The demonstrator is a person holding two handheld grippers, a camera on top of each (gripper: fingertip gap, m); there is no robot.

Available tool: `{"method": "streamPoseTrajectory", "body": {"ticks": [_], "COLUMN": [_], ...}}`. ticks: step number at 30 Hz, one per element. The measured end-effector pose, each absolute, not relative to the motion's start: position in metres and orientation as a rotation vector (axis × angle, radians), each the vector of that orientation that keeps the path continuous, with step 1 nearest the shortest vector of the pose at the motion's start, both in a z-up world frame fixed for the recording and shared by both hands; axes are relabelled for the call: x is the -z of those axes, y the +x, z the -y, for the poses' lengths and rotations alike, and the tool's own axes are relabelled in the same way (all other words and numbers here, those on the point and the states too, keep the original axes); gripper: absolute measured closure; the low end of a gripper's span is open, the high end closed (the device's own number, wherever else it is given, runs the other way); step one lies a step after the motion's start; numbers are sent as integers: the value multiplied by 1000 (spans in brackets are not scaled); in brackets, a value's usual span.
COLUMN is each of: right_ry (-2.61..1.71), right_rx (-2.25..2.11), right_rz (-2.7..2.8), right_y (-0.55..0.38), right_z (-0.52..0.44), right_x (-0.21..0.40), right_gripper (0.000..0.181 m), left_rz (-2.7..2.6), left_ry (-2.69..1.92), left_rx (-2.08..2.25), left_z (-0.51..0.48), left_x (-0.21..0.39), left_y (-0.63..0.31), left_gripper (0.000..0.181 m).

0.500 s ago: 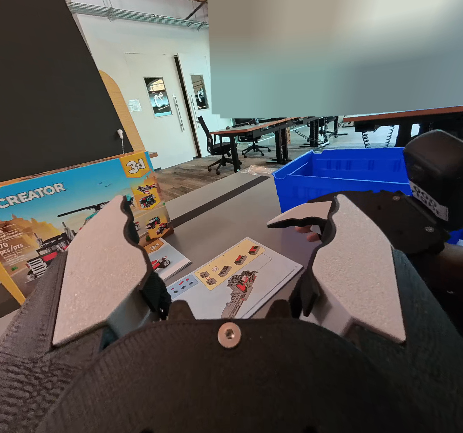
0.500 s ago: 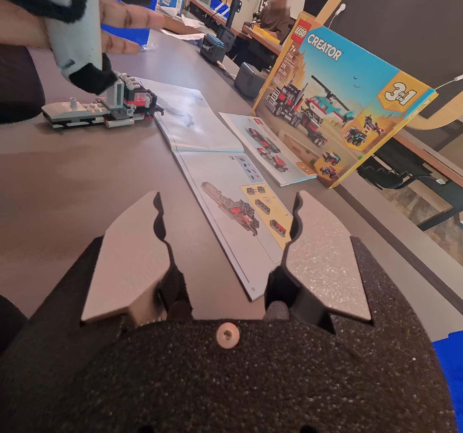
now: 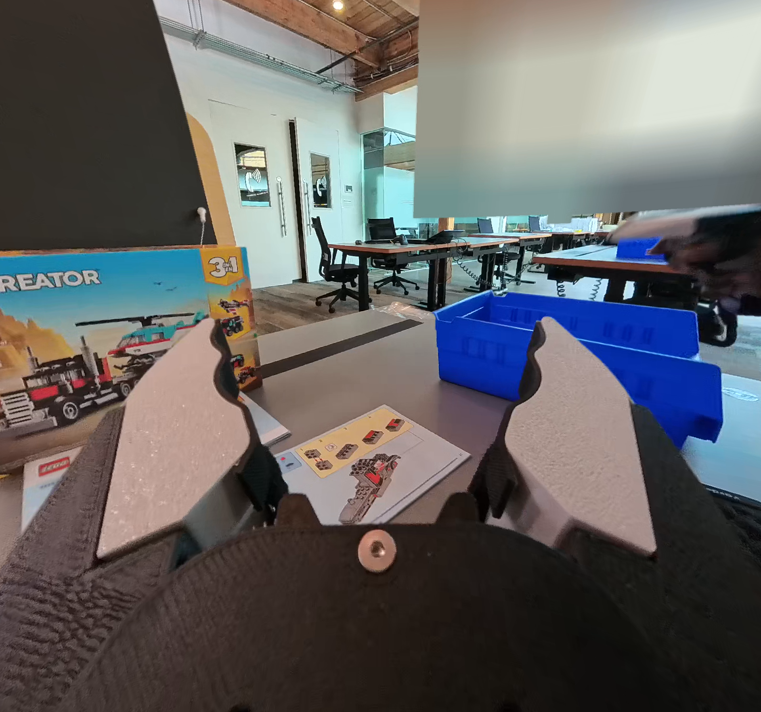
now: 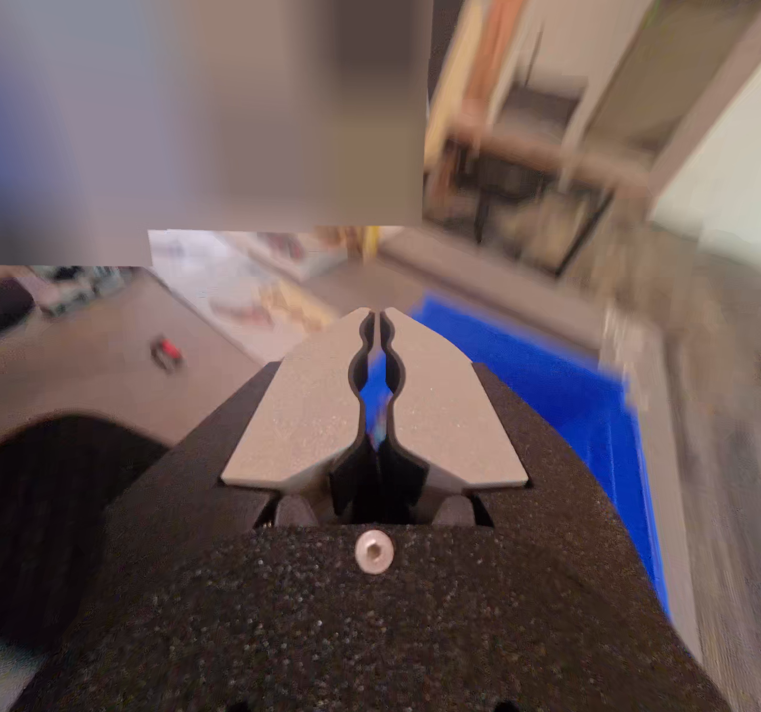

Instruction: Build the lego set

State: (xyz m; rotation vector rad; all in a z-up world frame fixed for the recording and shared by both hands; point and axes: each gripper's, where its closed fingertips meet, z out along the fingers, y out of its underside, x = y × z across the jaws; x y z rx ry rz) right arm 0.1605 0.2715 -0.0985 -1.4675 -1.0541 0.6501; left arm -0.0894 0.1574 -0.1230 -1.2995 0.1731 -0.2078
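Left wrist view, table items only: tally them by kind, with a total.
Set box: 1
Instruction booklets: 2, one open, one closed beside the box
Blue bin: 1
Total: 4

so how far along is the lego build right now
Done: the instruction booklet lies open on a mid-build step, and what looks like a partly built model, badly blurred, sits on the table.

In hand: nothing. The left gripper is open and empty; the right gripper is shut above the blue bin.

Left: one small loose red and black piece, plus whatever the bin holds, unseen.
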Motion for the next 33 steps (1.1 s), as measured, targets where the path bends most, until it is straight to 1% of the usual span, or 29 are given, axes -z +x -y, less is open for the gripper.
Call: {"method": "streamPoseTrajectory", "body": {"ticks": [2,4,6,8,15,17,20,27,29,33], "right_ry": [-1894,-2110,-2235,-2285,-2316,-2305,-2266,-2315,-2298,-2238], "right_rx": [-617,-651,-602,-508,-395,-427,-434,-384,-378,-467], "right_rz": [1174,1295,1352,1381,1382,1385,1393,1371,1377,1360], "right_y": [180,178,175,176,180,176,169,174,173,171], "right_z": [-304,-311,-317,-324,-334,-333,-329,-335,-337,-338], "right_x": [169,228,265,284,300,300,295,302,303,296], "right_gripper": [178,177,174,171,165,165,169,167,171,172], "left_rz": [-161,-164,-178,-205,-258,-259,-274,-291,-288,-295], "left_ry": [-1294,-1287,-1295,-1314,-1356,-1359,-1369,-1391,-1391,-1390], "left_rx": [219,210,194,181,166,182,177,166,164,174], "left_z": [-155,-153,-153,-154,-160,-162,-164,-163,-162,-161], "left_x": [124,124,125,127,136,136,138,143,143,143], "left_y": [-91,-91,-90,-88,-89,-88,-85,-83,-83,-80], "left_gripper": [49,51,52,52,54,54,55,56,56,56]}}
